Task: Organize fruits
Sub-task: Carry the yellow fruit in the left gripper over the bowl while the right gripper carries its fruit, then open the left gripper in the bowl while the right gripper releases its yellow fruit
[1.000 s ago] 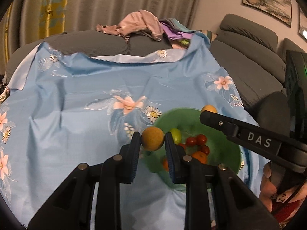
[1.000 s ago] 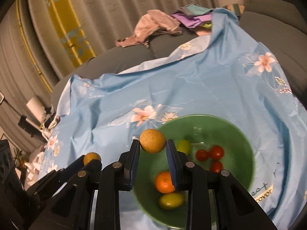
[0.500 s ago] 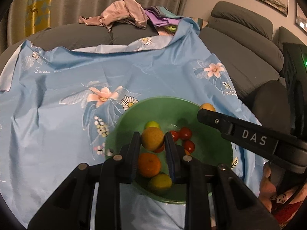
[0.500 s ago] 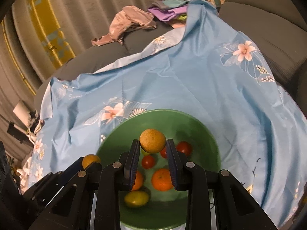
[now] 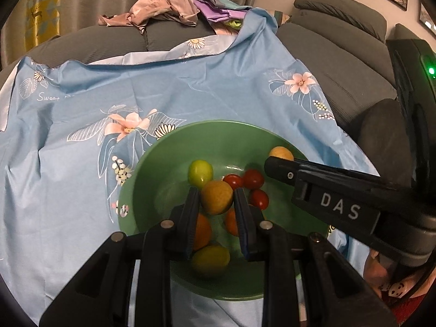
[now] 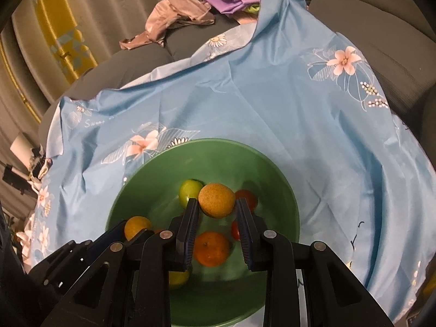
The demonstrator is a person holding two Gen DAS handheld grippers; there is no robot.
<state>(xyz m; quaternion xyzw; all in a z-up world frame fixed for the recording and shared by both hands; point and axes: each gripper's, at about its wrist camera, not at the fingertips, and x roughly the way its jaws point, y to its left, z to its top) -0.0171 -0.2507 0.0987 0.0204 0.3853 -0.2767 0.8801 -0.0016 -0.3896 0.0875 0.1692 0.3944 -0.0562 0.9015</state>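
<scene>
A green bowl (image 5: pixel 163 147) sits on a blue flowered cloth (image 5: pixel 81 163). It holds a green fruit (image 5: pixel 200 173), cherry tomatoes (image 5: pixel 253 178), oranges (image 5: pixel 201 230) and a yellow-green fruit (image 5: pixel 209 257). My left gripper (image 5: pixel 215 194) is shut on a round yellow-brown fruit (image 5: pixel 216 199) above the bowl's middle. My right gripper (image 6: pixel 215 203) is shut on a speckled yellow-brown fruit (image 6: pixel 216 199), also over the bowl (image 6: pixel 136 174). In the left wrist view, the right gripper (image 5: pixel 275 162) reaches in over the bowl's right rim.
The cloth (image 6: pixel 272 95) covers a grey sofa (image 5: pixel 340 54). Crumpled clothes (image 5: pixel 163 5) lie on the sofa back behind it, and curtains hang beyond. A dark cushion (image 5: pixel 381 136) sits right of the bowl. A hand (image 5: pixel 395 286) shows at the lower right.
Both grippers have moved forward and down with their fruits. They now hang over the bowl's inside, and the bowl fills more of both views.
</scene>
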